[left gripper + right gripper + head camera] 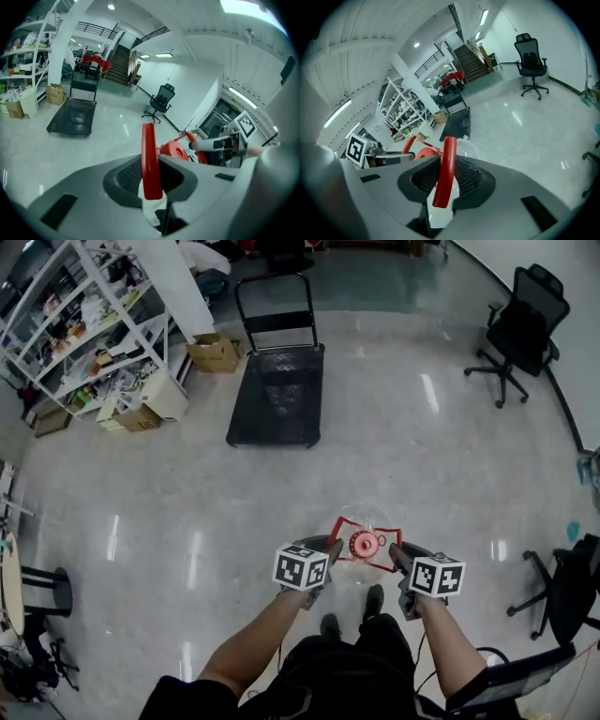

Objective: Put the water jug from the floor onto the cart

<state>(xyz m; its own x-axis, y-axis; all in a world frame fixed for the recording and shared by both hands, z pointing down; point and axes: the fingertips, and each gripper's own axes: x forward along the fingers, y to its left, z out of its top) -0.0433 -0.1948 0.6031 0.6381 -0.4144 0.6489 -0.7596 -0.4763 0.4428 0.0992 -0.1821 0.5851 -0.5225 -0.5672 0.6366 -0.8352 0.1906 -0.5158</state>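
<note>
The water jug [362,518] is clear with a red cap [364,544] and a red handle frame [339,525]. It hangs above the floor right in front of the person's feet. My left gripper [330,548] is shut on the handle's left side, and my right gripper [395,555] is shut on its right side. In the left gripper view the red handle strip [149,161] stands clamped between the jaws, with the cap [174,150] beyond it. The right gripper view shows the same strip [444,173] held. The black flat cart [277,395] stands farther ahead on the floor.
White shelving [84,324] and cardboard boxes [214,352] stand at the left beside the cart. A black office chair [520,329] is at the far right, another chair [562,589] near right, a round stool base [42,592] near left. Stairs [119,63] lie beyond.
</note>
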